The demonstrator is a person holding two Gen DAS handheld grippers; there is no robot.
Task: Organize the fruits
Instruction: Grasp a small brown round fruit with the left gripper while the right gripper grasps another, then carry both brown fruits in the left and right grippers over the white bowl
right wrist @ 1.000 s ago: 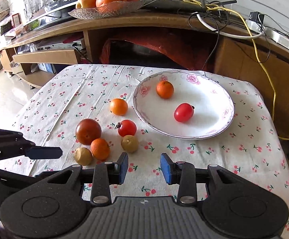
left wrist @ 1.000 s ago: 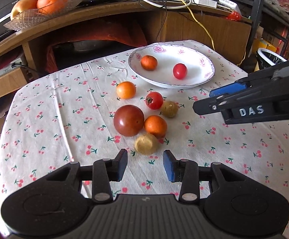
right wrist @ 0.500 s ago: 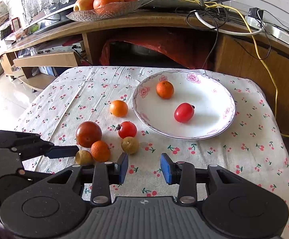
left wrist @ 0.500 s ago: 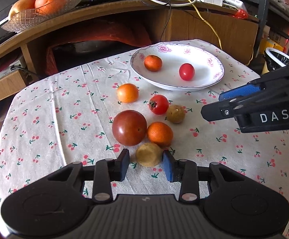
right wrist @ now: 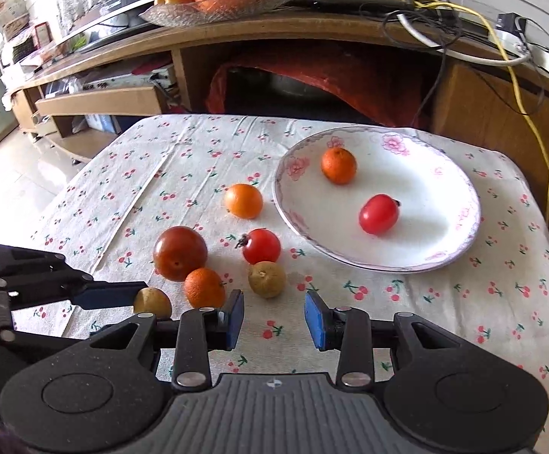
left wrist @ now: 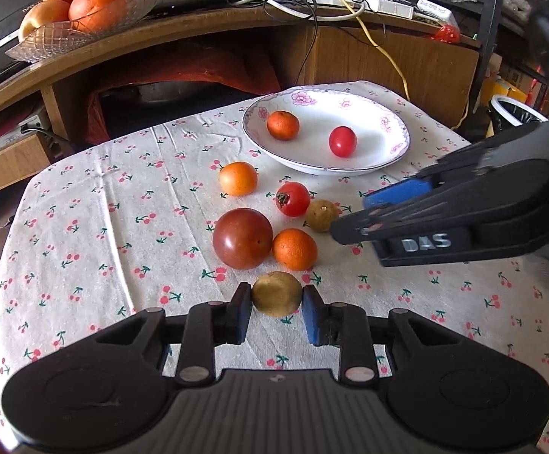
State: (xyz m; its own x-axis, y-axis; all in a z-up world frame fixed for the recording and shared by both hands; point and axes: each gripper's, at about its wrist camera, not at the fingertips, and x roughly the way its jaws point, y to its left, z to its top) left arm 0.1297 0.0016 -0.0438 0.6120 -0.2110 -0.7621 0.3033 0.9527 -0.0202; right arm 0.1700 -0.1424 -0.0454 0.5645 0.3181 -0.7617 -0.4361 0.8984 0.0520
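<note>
Left gripper: both blue pads are pressed against the sides of a small yellow-brown fruit, which sits on the cherry-print tablecloth squarely between the fingertips. Directly beyond that fruit, touching one another, lie a large dark-red tomato slightly to the left of the fingers' line and a small orange citrus slightly to the right. Farther ahead lie a red tomato with a stem, a second yellow-brown fruit just to its right, and an orange-yellow fruit off to the left. The white floral plate stands farthest ahead and to the right, holding a small orange and a red plum tomato, the two well apart. Right gripper: fingers spread with only tablecloth between the pads; nothing is pinched. It hovers over the cloth with the second yellow-brown fruit just ahead of its left finger and the plate ahead and to the right. In the left wrist view this gripper enters from the right, its tips near that same fruit without visible contact. A glass bowl of large oranges stands on the wooden counter behind the table.
</note>
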